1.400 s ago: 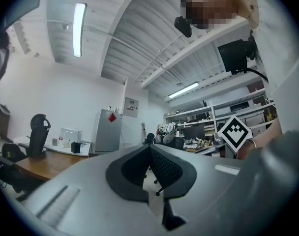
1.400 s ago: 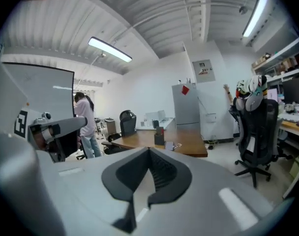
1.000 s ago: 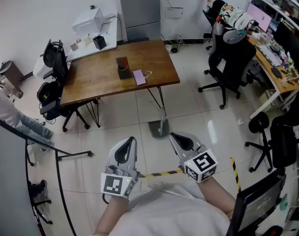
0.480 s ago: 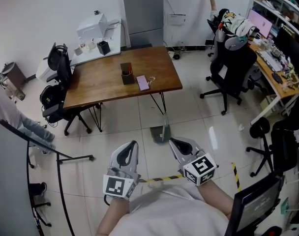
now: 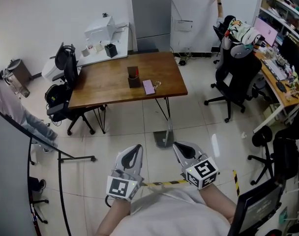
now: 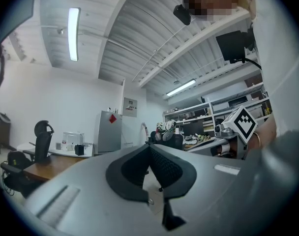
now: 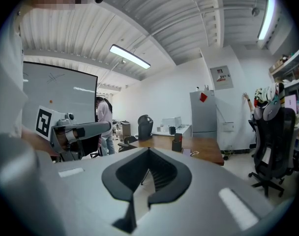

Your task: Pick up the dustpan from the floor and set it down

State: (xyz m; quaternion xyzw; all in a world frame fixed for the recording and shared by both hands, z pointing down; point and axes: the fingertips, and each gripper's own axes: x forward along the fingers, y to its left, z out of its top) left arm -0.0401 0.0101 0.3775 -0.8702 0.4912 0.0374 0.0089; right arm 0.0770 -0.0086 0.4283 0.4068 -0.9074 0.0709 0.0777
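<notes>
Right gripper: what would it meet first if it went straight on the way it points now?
Probably the table; the way up to it looks free. The dustpan lies lower, on the floor. Depth is unclear.

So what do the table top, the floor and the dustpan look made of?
Table top: wood, going by its warm brown colour and faint plank lines; matt finish.
Floor: pale glossy tiles, with grout lines and light reflections showing.
Dustpan: probably grey plastic, though it is too small to be sure.

Dustpan (image 5: 163, 139) grey; table (image 5: 105, 82) brown wood; floor tape (image 5: 162, 183) yellow-black striped; chair (image 5: 236, 65) black; floor (image 5: 122, 139) white-tiled.
</notes>
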